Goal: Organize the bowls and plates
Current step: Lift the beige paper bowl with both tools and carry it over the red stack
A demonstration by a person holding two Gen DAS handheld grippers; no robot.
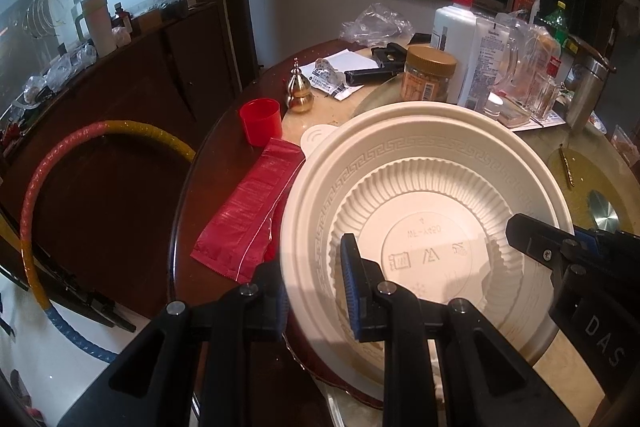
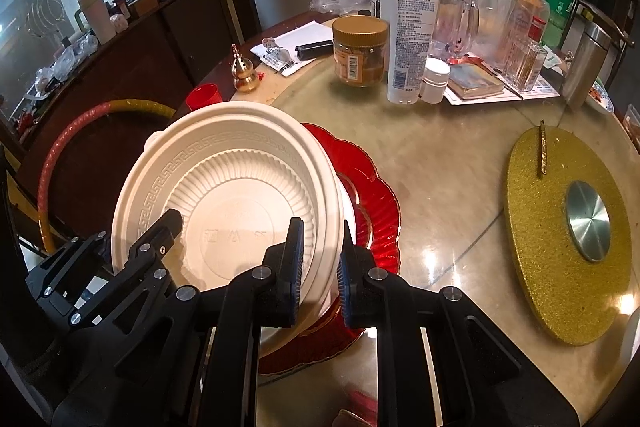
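A cream plastic bowl (image 1: 424,195) with a key-pattern rim is held tilted over a red scalloped plate (image 2: 380,211) on the round table. More white ware shows under the bowl's right side. My left gripper (image 1: 314,263) is shut on the bowl's near left rim, one pad inside and one outside. My right gripper (image 2: 320,239) is shut on the bowl's (image 2: 240,195) right rim the same way. Each gripper also shows in the other's view: the right gripper (image 1: 528,235) at the bowl's right edge, the left gripper (image 2: 160,231) at its left.
A red cup (image 1: 260,121), a red packet (image 1: 248,211) and a gold gourd ornament (image 1: 298,91) lie left of the bowl. A gold-lidded jar (image 2: 360,47), a lotion tube (image 2: 412,39), bottles and glassware crowd the far side. A gold glitter disc (image 2: 560,239) lies at the right.
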